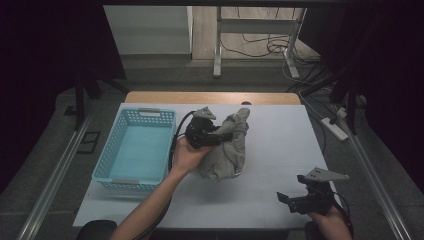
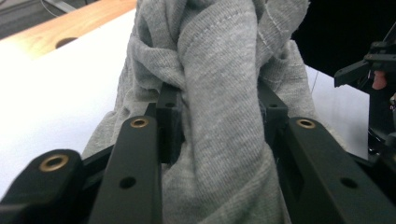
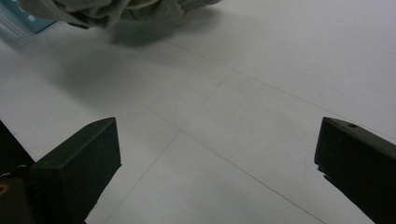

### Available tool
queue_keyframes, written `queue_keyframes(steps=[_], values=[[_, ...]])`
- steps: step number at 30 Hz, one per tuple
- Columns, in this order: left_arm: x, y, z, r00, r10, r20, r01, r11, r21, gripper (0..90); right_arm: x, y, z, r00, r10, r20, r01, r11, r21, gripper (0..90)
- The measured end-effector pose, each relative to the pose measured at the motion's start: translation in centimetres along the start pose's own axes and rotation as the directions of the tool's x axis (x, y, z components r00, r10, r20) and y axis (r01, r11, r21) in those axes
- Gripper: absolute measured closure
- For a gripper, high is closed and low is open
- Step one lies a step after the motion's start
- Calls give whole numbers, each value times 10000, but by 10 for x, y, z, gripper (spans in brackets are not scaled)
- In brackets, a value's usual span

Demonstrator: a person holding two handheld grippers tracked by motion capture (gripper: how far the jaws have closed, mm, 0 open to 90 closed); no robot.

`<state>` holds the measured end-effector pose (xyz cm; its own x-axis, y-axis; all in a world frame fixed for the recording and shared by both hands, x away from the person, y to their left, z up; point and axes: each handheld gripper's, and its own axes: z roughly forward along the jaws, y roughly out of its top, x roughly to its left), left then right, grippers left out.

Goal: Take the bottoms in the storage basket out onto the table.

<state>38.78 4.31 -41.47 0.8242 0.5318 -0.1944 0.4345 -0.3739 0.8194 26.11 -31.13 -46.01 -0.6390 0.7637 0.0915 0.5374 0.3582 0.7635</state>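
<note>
Bunched between the left gripper's (image 2: 219, 126) clamped jaws, the grey T-shirt (image 2: 219, 60) hangs ready for the blue basket (image 1: 135, 150); right gripper (image 1: 295, 197) waits, jaws apart.

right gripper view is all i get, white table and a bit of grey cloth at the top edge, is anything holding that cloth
Observer: Yes. The left gripper is shut on the crumpled grey knit cloth, a thick fold bunched between its black jaws.
Operator: is it on the table or in the air
Observer: From the high view I cannot tell whether its lower end touches the white table; the upper part is bunched at the gripper.
Operator: where could it go
Observer: A light blue plastic mesh basket stands beside the left hand, with nothing in it.
Operator: and my gripper
Observer: The right gripper is open near the table's front right edge, apart from the cloth.
</note>
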Motion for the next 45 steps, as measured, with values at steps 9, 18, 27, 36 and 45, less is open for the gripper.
queue_keyframes(steps=[9, 18, 27, 36, 45], values=[[1, -1, 21, 9998, 73, -161, -67, 9993, 360, 616, 0, 0, 0, 10000, 11, 11, -11, 10000, -16, 7], [10, -7, 38, 9993, -87, -369, 113, 9974, 706, 608, -1, 0, 0, 10000, 67, 10, -67, 10000, -7, 7], [17, -18, 55, 9985, -366, -408, 410, 9927, 1133, 596, -1, 0, 1, 10000, 62, -43, -61, 10000, 69, 7], [23, -29, 72, 9953, -872, -415, 926, 9835, 1553, 571, -1, 0, 0, 9999, 131, -1, -131, 9999, 39, 7], [24, -34, 83, 9973, -648, -352, 706, 9765, 2035, 524, -1, 0, 0, 10000, 86, 3, -86, 9999, 60, 7]])
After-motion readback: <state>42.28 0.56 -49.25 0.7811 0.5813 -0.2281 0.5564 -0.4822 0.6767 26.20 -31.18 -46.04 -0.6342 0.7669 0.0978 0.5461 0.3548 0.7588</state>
